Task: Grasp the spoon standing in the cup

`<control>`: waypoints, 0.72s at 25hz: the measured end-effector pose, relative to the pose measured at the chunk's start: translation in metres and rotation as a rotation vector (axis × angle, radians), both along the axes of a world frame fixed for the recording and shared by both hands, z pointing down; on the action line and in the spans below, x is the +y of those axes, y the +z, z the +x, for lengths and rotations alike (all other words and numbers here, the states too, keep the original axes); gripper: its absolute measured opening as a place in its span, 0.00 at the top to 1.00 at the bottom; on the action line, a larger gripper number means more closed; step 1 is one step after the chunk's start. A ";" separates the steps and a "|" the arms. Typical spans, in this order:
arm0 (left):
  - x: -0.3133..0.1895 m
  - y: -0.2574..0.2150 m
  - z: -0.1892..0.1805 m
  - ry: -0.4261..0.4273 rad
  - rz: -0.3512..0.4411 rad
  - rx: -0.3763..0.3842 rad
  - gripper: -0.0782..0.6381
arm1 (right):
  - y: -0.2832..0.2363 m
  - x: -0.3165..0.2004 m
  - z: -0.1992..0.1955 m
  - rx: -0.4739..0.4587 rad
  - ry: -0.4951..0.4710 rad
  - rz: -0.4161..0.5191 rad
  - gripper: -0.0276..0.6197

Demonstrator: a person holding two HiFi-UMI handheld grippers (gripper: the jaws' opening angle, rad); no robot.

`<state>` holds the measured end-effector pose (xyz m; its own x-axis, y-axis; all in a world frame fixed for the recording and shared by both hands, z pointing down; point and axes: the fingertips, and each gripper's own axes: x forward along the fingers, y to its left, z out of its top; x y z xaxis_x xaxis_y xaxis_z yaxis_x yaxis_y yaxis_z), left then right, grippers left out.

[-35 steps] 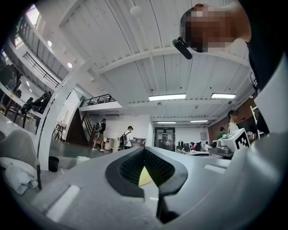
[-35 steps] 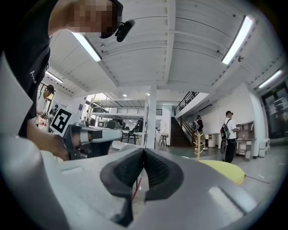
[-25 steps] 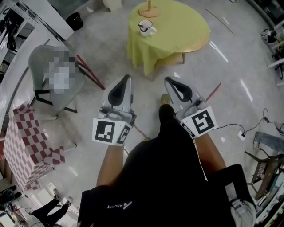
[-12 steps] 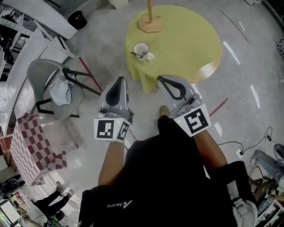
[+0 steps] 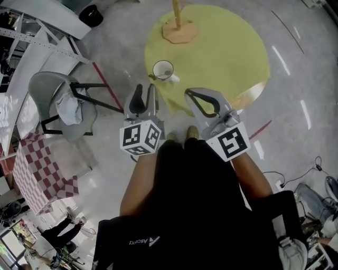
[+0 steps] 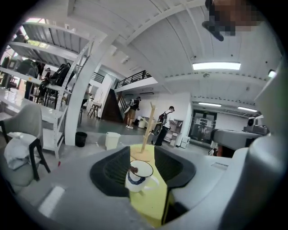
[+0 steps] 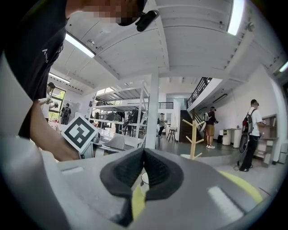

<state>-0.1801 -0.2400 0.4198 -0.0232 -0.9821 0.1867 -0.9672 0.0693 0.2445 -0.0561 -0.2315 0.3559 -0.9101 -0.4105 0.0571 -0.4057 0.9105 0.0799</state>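
Note:
A white cup point(image 5: 162, 70) with a dark rim stands near the front edge of the round yellow-green table point(image 5: 227, 58). A spoon point(image 5: 152, 77) leans on the cup's left rim. My left gripper point(image 5: 146, 87) is turned on its side just short of the cup, and its jaws are opening with nothing between them. In the left gripper view the cup point(image 6: 137, 176) and the brown spoon end point(image 6: 133, 170) show through the gap of the left gripper point(image 6: 142, 151). My right gripper point(image 5: 190, 95) hovers shut beside it, to the right of the cup. The right gripper point(image 7: 144, 151) hides most of the cup point(image 7: 143, 178).
A wooden branch stand point(image 5: 178, 27) rises at the table's back. A grey chair point(image 5: 59, 103) with cloth on it stands to the left, a red-checked box point(image 5: 36, 170) nearer me, a black bin point(image 5: 91, 15) far left. Several people stand in the hall behind.
The person has stepped toward the table, so the cup is closer to both grippers. The left gripper has rolled onto its side and its jaws have parted. The right gripper stays shut.

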 end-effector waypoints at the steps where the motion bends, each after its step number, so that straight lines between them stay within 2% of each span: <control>1: -0.005 0.008 -0.002 -0.017 -0.019 0.020 0.66 | 0.002 -0.002 0.001 0.005 0.005 -0.005 0.95; 5: -0.024 0.037 -0.008 -0.080 -0.087 0.094 0.61 | 0.008 -0.010 0.007 0.024 0.033 -0.011 0.95; 10: -0.041 0.072 -0.011 -0.126 -0.173 0.143 0.60 | 0.015 -0.019 0.016 0.039 0.080 -0.035 0.95; 16: -0.052 0.094 -0.007 -0.136 -0.219 0.159 0.60 | 0.026 -0.025 0.033 0.045 0.133 -0.062 0.95; 18: -0.055 0.094 -0.007 -0.139 -0.218 0.157 0.65 | 0.030 -0.025 0.039 0.055 0.146 -0.070 0.95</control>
